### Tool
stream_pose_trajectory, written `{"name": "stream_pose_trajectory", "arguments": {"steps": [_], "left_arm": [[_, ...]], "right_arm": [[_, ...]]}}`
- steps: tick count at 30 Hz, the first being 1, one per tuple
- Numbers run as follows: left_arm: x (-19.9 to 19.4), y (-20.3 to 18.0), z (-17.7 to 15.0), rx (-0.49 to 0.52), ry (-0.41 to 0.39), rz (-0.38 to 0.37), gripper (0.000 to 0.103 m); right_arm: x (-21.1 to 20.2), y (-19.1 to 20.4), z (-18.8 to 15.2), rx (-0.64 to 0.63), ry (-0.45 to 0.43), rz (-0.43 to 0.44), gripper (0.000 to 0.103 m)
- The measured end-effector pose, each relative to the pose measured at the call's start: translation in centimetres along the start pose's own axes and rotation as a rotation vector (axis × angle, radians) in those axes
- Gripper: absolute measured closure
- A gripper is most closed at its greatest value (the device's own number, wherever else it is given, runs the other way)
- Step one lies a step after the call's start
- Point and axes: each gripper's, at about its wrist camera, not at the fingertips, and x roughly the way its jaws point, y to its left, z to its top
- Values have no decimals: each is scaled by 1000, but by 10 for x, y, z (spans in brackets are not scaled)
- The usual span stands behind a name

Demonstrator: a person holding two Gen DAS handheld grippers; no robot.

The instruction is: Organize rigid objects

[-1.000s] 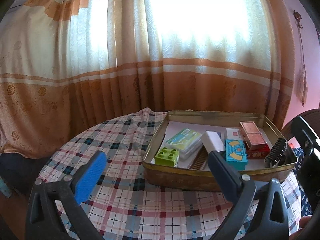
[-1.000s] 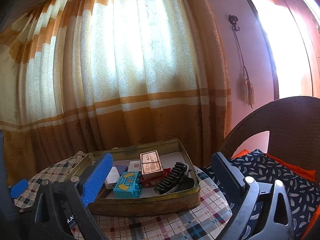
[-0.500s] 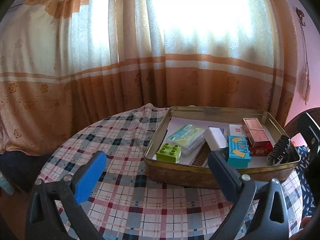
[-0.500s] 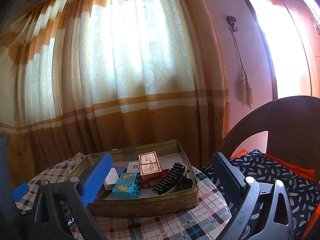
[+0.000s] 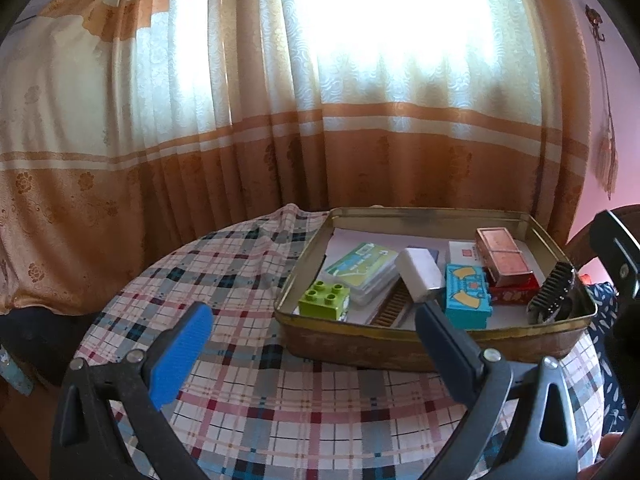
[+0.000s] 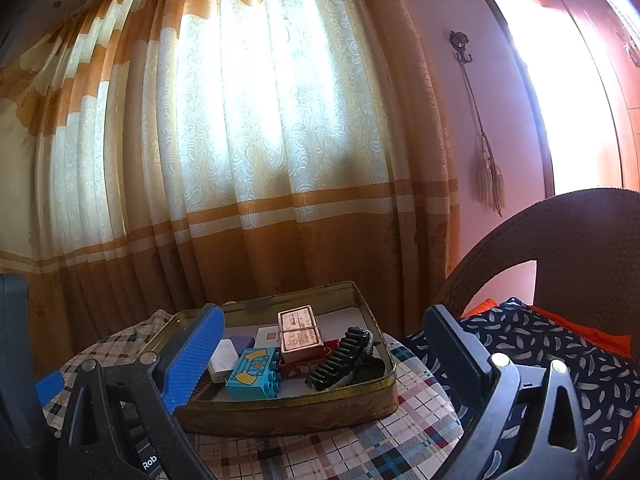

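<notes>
A brass tin tray (image 5: 400,346) (image 6: 288,412) sits on the plaid table. It holds a green brick (image 5: 325,299), a card case (image 5: 362,270), a white block (image 5: 420,274) (image 6: 222,357), a blue brick (image 5: 467,297) (image 6: 253,373), a copper box (image 5: 505,256) (image 6: 300,333) on a red box, and a black hair clip (image 5: 554,298) (image 6: 344,356). My left gripper (image 5: 312,316) is open and empty, in front of the tray's left end. My right gripper (image 6: 324,320) is open and empty, in front of the tray.
The round table has a plaid cloth (image 5: 224,272). Orange and cream curtains (image 5: 280,120) hang behind it. A wicker chair (image 6: 580,248) with a dark patterned cushion (image 6: 560,352) stands to the right. A tassel (image 6: 490,184) hangs on the pink wall.
Both grippers have drawn back and risen slightly from the tray. Both stay open and empty. The objects in the tray have not moved.
</notes>
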Motion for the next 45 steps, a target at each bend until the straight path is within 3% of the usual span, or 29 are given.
{"name": "stream_pose_trajectory", "arguments": {"steps": [45], "left_arm": [[3,-6,0,32,9,-4,0]], "right_arm": [[-3,-5,1,15,-2,-39,1]]}}
